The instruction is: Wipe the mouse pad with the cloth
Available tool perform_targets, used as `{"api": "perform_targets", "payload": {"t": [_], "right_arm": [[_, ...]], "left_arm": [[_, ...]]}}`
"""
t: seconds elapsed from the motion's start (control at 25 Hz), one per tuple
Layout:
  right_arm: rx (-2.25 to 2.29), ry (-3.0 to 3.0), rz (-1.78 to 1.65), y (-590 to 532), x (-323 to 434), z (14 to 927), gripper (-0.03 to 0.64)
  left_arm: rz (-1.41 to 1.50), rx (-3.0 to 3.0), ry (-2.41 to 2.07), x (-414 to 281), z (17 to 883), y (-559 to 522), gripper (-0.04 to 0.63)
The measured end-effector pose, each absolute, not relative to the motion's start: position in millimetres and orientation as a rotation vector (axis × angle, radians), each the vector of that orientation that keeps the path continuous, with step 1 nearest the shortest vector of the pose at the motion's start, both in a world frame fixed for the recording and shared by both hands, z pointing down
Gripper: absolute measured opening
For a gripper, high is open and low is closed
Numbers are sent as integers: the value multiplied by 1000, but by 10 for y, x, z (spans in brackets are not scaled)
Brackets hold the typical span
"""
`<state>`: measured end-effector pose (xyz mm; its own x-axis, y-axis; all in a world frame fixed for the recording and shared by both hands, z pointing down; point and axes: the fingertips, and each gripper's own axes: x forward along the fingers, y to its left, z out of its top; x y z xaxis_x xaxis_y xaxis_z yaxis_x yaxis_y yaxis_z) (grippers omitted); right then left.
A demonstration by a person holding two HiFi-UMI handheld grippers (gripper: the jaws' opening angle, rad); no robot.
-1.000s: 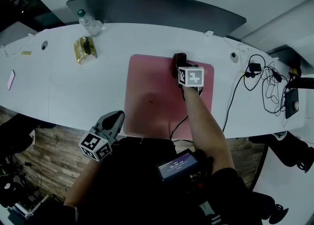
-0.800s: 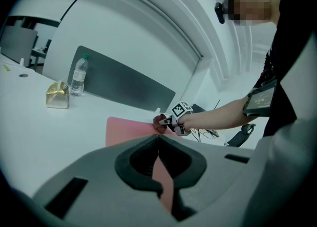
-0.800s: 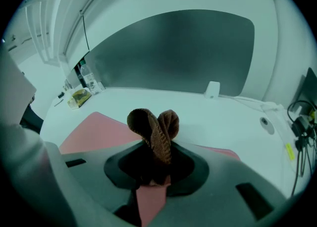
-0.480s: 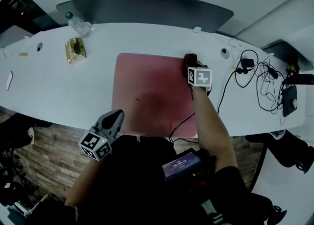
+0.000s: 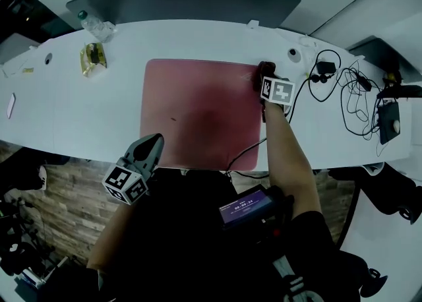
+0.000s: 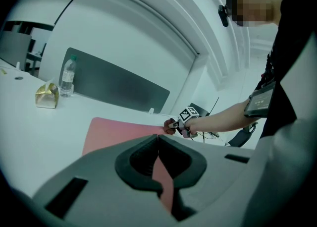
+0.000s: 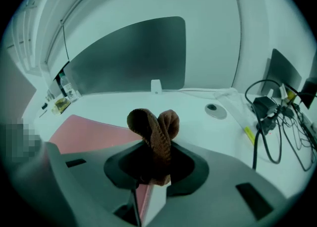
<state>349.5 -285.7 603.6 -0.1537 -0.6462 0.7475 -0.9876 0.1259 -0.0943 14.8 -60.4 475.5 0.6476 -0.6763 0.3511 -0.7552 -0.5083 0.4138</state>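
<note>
The pink mouse pad (image 5: 198,113) lies flat on the white desk (image 5: 79,109). My right gripper (image 5: 265,78) is at the pad's far right corner, shut on a bunched brown cloth (image 5: 266,67). The right gripper view shows the cloth (image 7: 154,124) sticking up in two folds from between the jaws, with the pad (image 7: 91,131) to the left. My left gripper (image 5: 151,142) hangs off the desk's near edge, shut and empty. In the left gripper view its jaws meet (image 6: 158,144), and the pad (image 6: 119,129) and cloth (image 6: 170,126) lie beyond.
A water bottle (image 5: 95,27) and a gold packet (image 5: 92,59) sit at the far left. Tangled cables (image 5: 343,90) and a dark device (image 5: 389,122) lie at the right. A grey divider panel (image 5: 184,4) runs behind the desk. A cable grommet (image 5: 293,55) is near the cloth.
My right gripper has carried the cloth rightwards along the pad's far edge to its right corner. The left gripper has stayed at the desk's near edge.
</note>
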Motion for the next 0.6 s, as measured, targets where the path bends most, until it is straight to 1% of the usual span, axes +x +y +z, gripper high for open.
{"api": "perform_targets", "payload": {"t": [0.28,0.6], "right_arm": [[1625,-1889,869,-2662,3649,5983,115],[1473,-2166,727,-2213,3182,5662,115]], "left_arm": [[184,2349,-1115,209,4706,-563,9],[182,2403,-1070,258,4633,-510,9]]}}
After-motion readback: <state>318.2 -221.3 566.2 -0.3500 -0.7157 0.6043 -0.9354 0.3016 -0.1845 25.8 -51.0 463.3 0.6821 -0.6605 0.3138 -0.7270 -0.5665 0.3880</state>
